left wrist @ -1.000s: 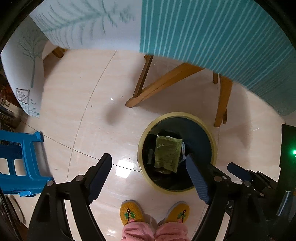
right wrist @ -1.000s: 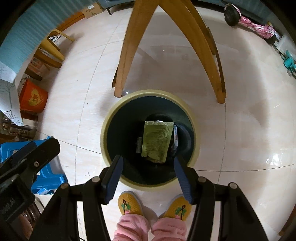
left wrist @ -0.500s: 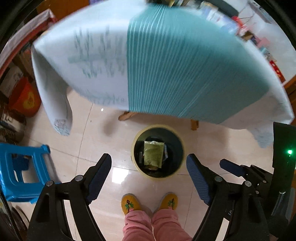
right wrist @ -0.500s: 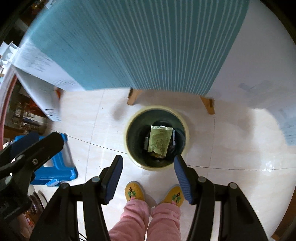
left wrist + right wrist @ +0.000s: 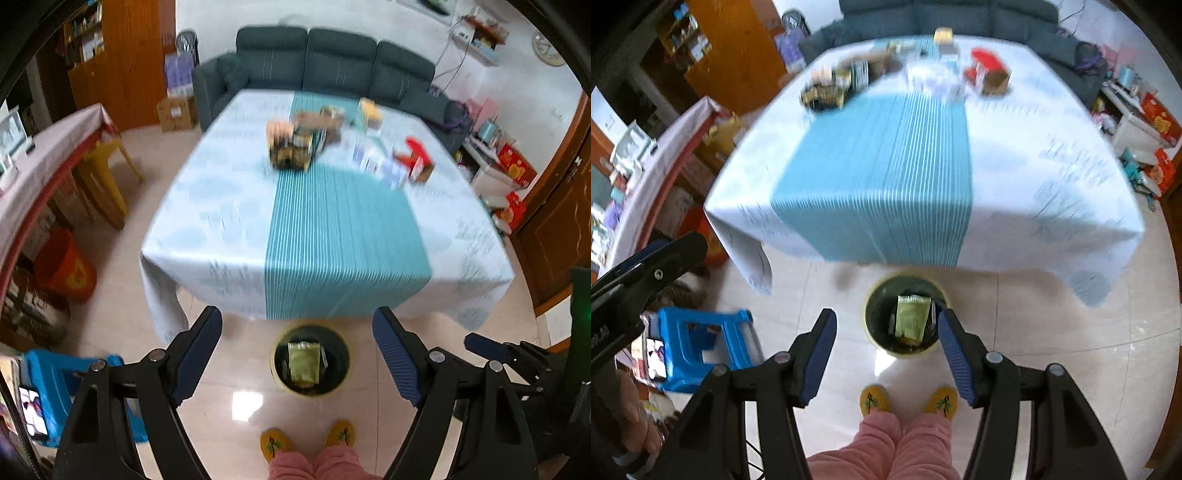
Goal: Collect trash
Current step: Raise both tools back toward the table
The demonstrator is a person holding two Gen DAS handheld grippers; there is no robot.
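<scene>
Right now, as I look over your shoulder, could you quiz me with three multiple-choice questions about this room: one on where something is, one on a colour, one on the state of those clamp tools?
1. Where is the trash bin?
A. on the table
B. on the floor at the table's near edge
C. on the sofa

2. What colour is the stool on the floor?
A. blue
B. red
C. white

3. How do the left gripper and right gripper stand?
A. both clamped on trash
B. one holds a packet
C. both open and empty

Answers:
1 B, the bin stands on the tiles just below the tablecloth.
2 A, its plastic is bright blue.
3 C, nothing sits between either pair of fingers; the green packet lies in the bin.
</scene>
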